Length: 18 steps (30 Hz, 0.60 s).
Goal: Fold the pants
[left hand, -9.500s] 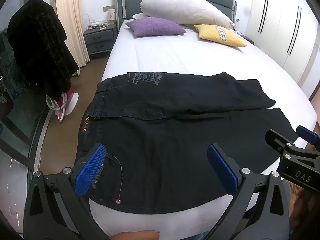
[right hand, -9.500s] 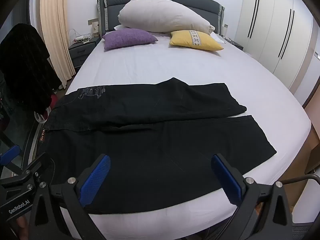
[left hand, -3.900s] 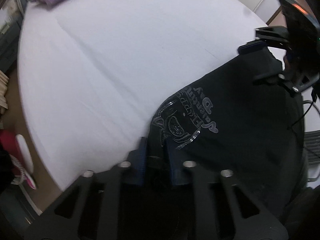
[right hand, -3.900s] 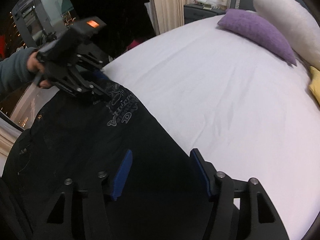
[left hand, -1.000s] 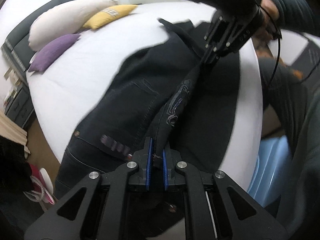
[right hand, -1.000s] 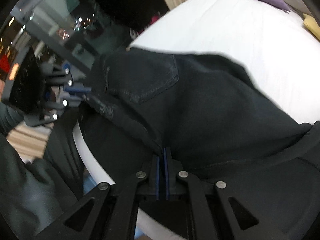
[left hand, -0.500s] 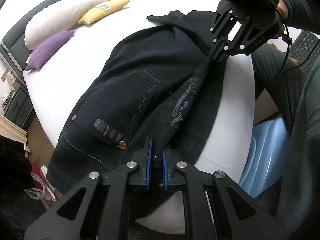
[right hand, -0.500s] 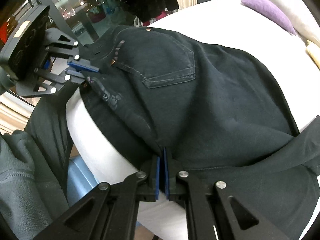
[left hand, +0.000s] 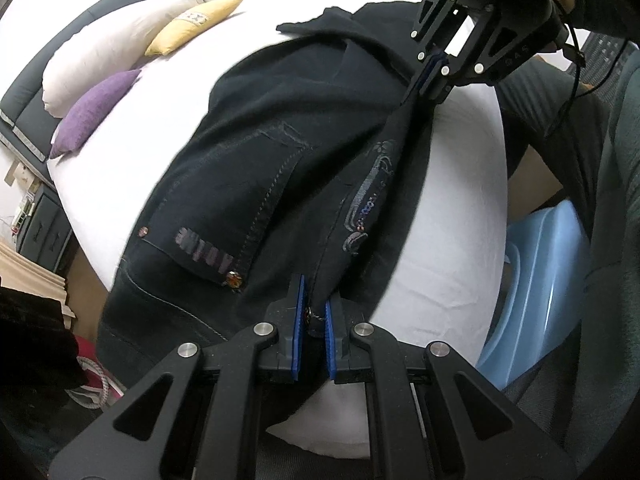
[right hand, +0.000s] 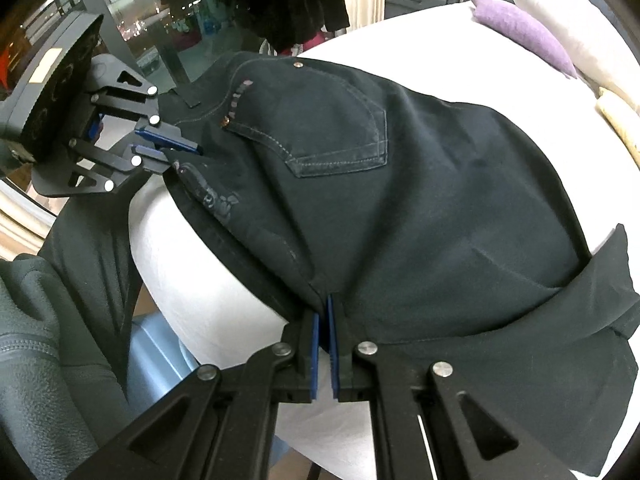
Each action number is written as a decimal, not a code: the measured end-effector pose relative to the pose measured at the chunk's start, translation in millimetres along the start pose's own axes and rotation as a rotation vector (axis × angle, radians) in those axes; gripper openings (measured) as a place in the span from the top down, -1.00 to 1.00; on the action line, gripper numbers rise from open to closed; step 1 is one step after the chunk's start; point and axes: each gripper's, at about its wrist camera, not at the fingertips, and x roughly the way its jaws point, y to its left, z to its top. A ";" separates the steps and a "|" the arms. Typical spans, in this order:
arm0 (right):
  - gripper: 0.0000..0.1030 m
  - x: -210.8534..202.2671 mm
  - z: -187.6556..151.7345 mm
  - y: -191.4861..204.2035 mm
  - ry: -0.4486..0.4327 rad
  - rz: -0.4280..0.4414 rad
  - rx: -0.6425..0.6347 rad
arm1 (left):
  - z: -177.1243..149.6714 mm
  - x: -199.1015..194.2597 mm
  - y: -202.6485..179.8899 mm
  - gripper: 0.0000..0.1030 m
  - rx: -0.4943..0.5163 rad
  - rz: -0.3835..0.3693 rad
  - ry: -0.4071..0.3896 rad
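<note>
So this is the lengthwise fold, one leg laid over the other. The pants (left hand: 256, 168) are spread on the bed (left hand: 452, 216) with a back pocket facing up, and the edge nearest the person is pinched at two spots. The left gripper (left hand: 311, 326) has its blue pads clamped nearly together on the waistband end, with dark denim bunched right between them. The right gripper (right hand: 322, 344) is clamped the same way further down the leg, cloth coming straight out of its tips. In the left wrist view you can see the right gripper (left hand: 434, 70) up ahead, and the fabric between the two runs as a fairly taut ridge with some printed decoration on it. Both tools sit right at the near edge of the mattress, pointing steeply down, and the doubled pants stretch away from them toward the purple pillow (right hand: 520, 28) and the yellow pillow (left hand: 192, 24). The far leg hem off to the right of the right gripper looks floppy and a bit misaligned. My guess for the next move: lower that edge so it lines up with the layer underneath, let go with both, then grab the hems for the crosswise fold. The tricky bit is keeping the seams stacked.
</note>
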 end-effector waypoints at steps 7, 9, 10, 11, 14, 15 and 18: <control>0.80 -0.1 -2.1 -3.9 -0.041 -0.006 0.061 | -1.8 -0.7 5.5 0.73 -0.077 -0.003 0.026; 0.72 -3.9 -2.8 -2.2 -0.050 -0.018 0.063 | -3.7 -7.0 9.6 0.49 -0.103 -0.018 0.049; 0.68 -5.2 -3.7 -2.8 -0.051 -0.014 0.074 | -5.5 -10.1 11.9 0.34 -0.117 -0.030 0.061; 0.52 -6.8 -5.0 -4.0 -0.052 -0.003 0.090 | -7.8 -13.9 14.0 -0.20 -0.132 -0.037 0.068; 0.26 -15.8 -11.0 -5.0 -0.070 0.021 0.124 | -14.1 -34.0 21.8 -0.51 -0.183 -0.024 0.045; 0.26 -23.3 -11.7 -6.6 -0.085 0.031 0.136 | -14.2 -40.6 26.8 -0.51 -0.215 -0.026 0.038; 0.26 -46.4 -10.0 -20.3 -0.177 0.083 0.213 | -3.7 -59.6 37.7 -0.51 -0.315 -0.027 -0.039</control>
